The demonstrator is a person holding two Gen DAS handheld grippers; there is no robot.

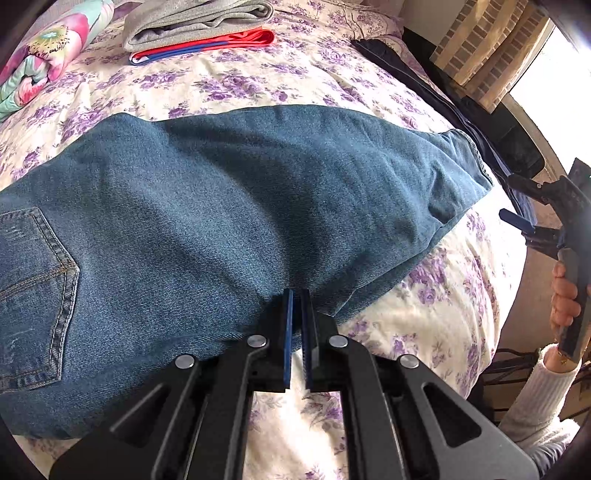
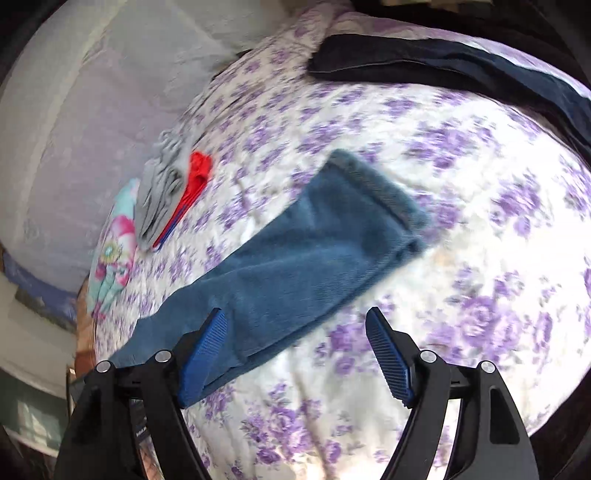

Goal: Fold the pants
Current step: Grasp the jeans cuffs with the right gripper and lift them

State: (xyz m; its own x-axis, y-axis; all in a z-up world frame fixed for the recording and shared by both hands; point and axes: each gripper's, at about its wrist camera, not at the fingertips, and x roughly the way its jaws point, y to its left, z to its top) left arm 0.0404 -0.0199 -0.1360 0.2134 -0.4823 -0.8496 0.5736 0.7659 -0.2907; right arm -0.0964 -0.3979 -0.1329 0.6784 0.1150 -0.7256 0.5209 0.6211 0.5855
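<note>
Blue jeans [image 1: 221, 206] lie flat across the flowered bedspread [image 1: 258, 81], with the back pocket at the left and the leg hem at the right. My left gripper [image 1: 297, 295] is shut at the jeans' near edge, the denim pinched between its blue pads. My right gripper [image 1: 517, 203], held by a hand in a white sleeve, hovers open just past the hem. In the right wrist view the right gripper [image 2: 297, 312] stands wide open above the bed with nothing between its fingers. The jeans leg [image 2: 314, 240] runs away from its left finger towards the hem.
A folded grey garment [image 1: 195, 18] lies on a red cloth [image 1: 207, 46] at the back of the bed. A bright flowered blanket [image 1: 44, 55] is at the back left. A dark garment [image 2: 443, 62] stretches along the far right edge, near a curtained window [image 1: 491, 55].
</note>
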